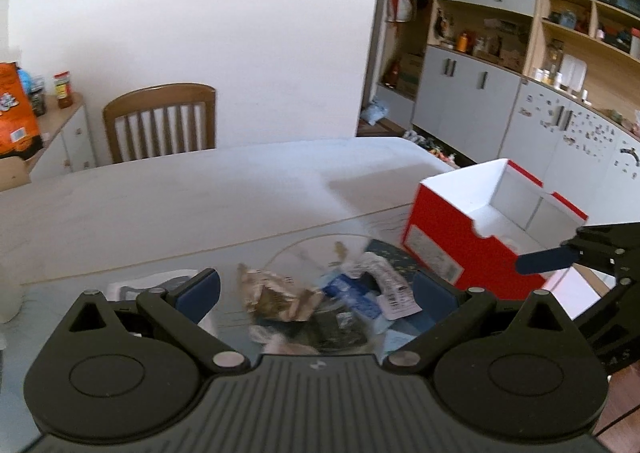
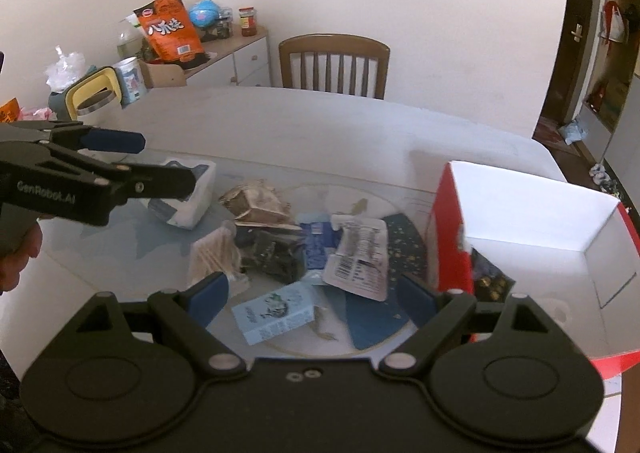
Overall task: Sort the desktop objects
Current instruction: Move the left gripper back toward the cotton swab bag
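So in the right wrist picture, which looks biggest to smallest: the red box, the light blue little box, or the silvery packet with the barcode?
1. Red and white cardboard box, by far the largest.
2. Silvery barcode packet.
3. Light blue small box.
The last two look nearly alike, and the blue one sits nearer the camera, so their order is unsure.

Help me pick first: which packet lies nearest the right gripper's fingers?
The light blue illustrated box, lying flat between the open right gripper fingers; the other packets sit farther back.

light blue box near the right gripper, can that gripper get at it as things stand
Probably yes. The light blue box lies flat on the table, just ahead of the open right gripper, with nothing lying on it. The left gripper hangs off to the side, clear of the path.
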A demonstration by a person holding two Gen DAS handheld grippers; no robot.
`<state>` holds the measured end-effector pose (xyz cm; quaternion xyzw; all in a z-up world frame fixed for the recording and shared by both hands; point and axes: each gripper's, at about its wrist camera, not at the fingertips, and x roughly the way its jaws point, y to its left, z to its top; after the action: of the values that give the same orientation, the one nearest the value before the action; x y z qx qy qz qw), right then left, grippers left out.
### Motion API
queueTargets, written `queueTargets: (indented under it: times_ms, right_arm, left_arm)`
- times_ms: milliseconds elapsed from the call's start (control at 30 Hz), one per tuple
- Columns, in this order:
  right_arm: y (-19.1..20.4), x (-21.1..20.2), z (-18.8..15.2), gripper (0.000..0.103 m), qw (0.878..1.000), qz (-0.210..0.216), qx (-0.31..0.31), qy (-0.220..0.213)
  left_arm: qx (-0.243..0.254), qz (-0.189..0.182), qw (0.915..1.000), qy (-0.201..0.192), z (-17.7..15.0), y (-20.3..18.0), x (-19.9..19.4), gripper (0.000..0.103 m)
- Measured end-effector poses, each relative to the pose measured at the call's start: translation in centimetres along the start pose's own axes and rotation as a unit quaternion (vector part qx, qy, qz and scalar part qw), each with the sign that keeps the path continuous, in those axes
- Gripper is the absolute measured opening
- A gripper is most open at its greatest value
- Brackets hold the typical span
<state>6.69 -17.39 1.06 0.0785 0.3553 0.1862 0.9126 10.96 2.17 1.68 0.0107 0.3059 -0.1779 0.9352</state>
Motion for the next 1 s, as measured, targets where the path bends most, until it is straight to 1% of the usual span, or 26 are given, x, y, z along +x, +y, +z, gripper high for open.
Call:
queueTargets:
  times_ms: [167, 233, 367, 633, 833, 1000]
  right_arm:
    - [1.1, 0.9, -0.1, 0.091, 1.000, 0.006, 0.004, 0.008]
    - [1.4, 1.2, -0.2, 0.090, 1.000, 0.007, 0.004, 0.010]
    - [1.7, 2.2, -0.6, 0.090, 1.000, 0.004, 0.006, 0.020]
    - [2.2, 4.2, -1.1, 0.089, 0.999, -0.002, 0.009, 0.040]
    - [2.5, 6.0, -1.5, 0.089, 0.998, -0.007, 0.007, 0.060]
    - [3.1, 7.6, -1.4, 0.089, 0.998, -0.018, 0.009, 0.063]
  left_arm:
    - [-0.017, 0.023, 0.9996, 0.002, -0.6, 2.5, -0.1, 0.103]
    - [-0.021, 0.027, 0.9994, 0.002, -0.8, 3.2, -0.1, 0.103]
    - [-0.013, 0.027, 0.9995, 0.006, -1.7, 3.9, 0.1, 0.103]
    - [-0.007, 0.022, 0.9993, 0.029, -3.5, 4.0, 1.8, 0.103]
    - [0.000, 0.028, 0.9976, 0.063, -5.3, 3.8, 4.2, 0.103]
    - [0.000, 0.037, 0.9971, 0.066, -5.5, 3.2, 5.5, 0.103]
